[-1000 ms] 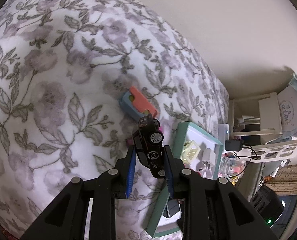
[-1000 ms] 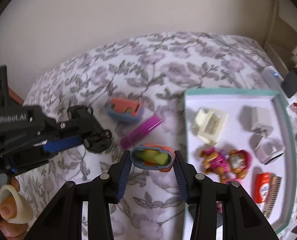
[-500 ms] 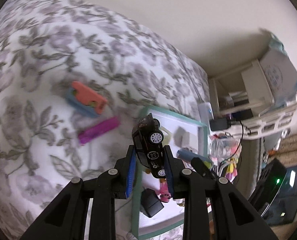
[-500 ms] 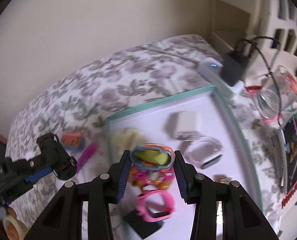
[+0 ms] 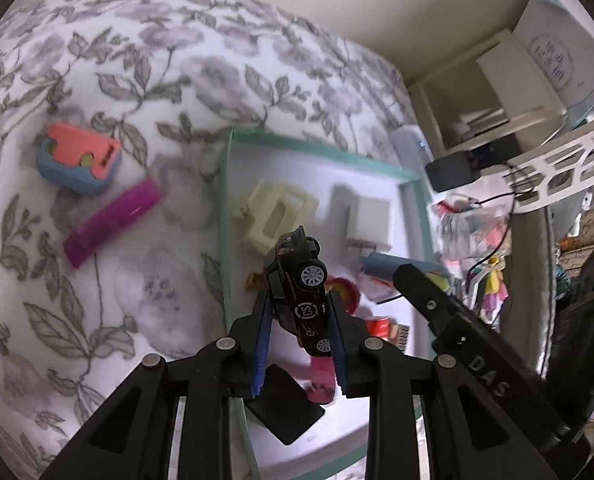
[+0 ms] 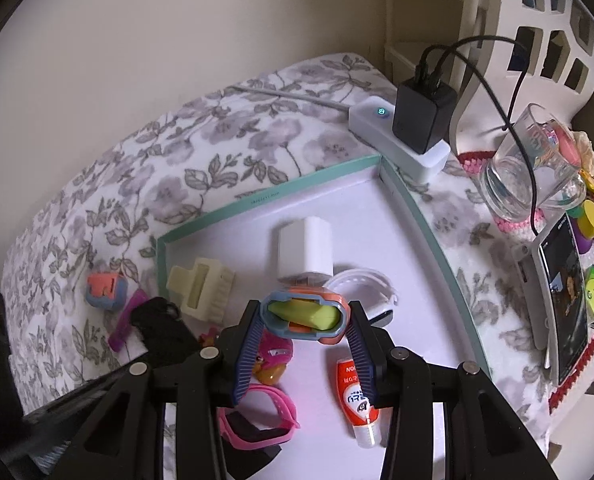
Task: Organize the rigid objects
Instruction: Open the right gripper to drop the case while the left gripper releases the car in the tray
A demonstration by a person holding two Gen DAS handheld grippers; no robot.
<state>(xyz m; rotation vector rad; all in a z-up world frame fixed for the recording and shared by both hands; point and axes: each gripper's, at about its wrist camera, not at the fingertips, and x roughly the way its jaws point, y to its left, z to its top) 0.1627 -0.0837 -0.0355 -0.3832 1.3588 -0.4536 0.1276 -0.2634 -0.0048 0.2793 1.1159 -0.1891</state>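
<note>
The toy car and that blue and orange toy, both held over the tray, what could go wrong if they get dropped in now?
The tray is crowded: the toy car in the left gripper could land on the pink watch or roll. The blue and orange toy in the right gripper hangs above the glue tube and white band and might knock them.

A black toy car (image 5: 299,292) hangs nose-up above the teal-rimmed white tray (image 6: 413,200); a blue-orange block toy (image 6: 305,314) with a yellow insert hangs over its middle. On the floral bedding lie another blue-orange block toy (image 5: 79,158) and a purple bar (image 5: 111,222).
</note>
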